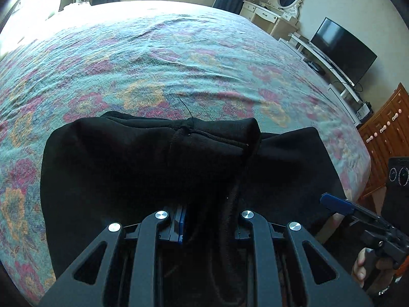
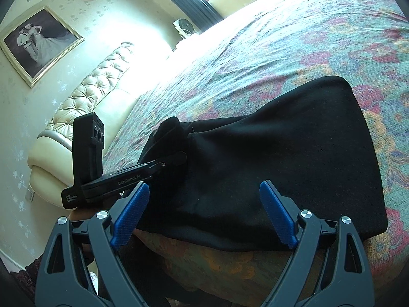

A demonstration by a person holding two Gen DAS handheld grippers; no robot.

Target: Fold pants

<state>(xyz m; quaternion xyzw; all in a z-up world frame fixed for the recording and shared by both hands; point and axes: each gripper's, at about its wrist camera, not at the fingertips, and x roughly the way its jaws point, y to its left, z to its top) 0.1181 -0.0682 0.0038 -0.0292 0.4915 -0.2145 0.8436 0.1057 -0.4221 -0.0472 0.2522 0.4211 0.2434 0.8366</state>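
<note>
The black pants (image 1: 143,158) lie bunched at the near edge of the bed with the floral cover (image 1: 163,66). My left gripper (image 1: 204,220) is shut on a fold of the pants, and the cloth hides its fingertips; a bunched seam end lifts ahead of it. In the right wrist view the pants (image 2: 294,158) spread over the bed edge and the left gripper (image 2: 173,160) reaches into them from the left. My right gripper (image 2: 204,215) is open and empty, its blue pads (image 2: 277,213) just above the near hem. It also shows in the left wrist view (image 1: 334,202).
A padded cream headboard (image 2: 84,102) and a framed photo (image 2: 41,43) are to the left. A vanity with mirror (image 1: 278,5), a TV (image 1: 342,48) on a white stand and a wooden drawer chest (image 1: 388,128) stand along the right wall.
</note>
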